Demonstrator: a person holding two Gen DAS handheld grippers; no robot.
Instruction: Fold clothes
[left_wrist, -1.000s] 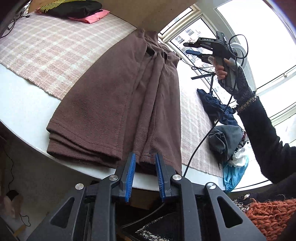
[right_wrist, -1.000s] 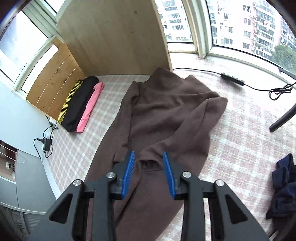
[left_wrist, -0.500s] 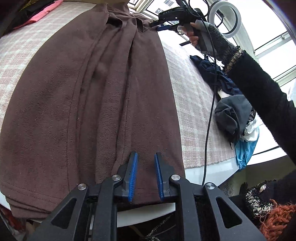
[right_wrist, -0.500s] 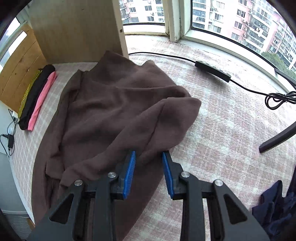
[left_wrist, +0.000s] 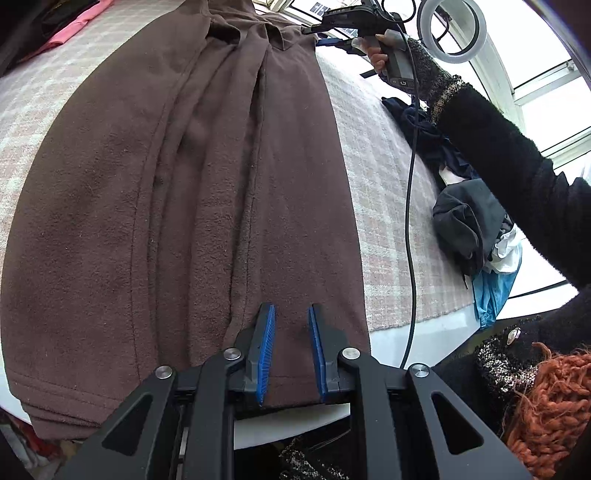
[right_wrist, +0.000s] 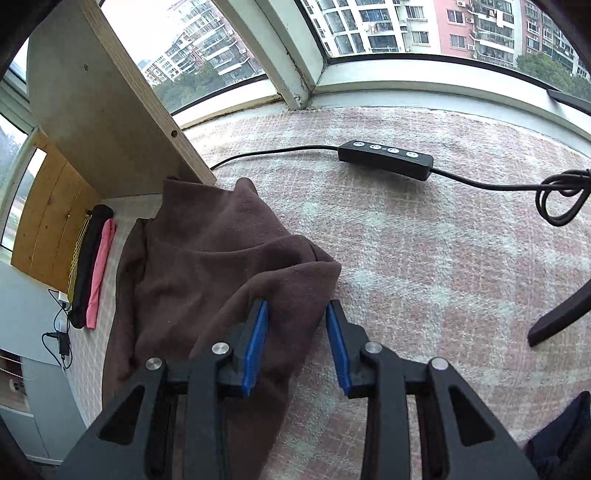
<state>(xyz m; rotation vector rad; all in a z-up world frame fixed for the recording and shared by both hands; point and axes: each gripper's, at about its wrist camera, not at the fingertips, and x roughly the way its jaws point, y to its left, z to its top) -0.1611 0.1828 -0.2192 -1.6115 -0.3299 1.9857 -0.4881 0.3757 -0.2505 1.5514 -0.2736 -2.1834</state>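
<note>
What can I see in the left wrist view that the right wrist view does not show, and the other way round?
Only the left wrist view shows the person's hand holding the right tool, the ring light and the pile of clothes.

Only the right wrist view shows the cable remote, the window frame and the wooden board.

Both show the brown garment on the checked cloth, and the folded pink item.

Brown garment (left_wrist: 207, 192): matt, napped fleece cloth. Table covering (right_wrist: 424, 258): coarse woven cloth, pink-and-white check. Panel (right_wrist: 110, 122): bare pale wood, raw plywood edge. Gripper pads (left_wrist: 266, 350): ribbed blue plastic. Sleeve (left_wrist: 509, 166): fuzzy black knit.
</note>
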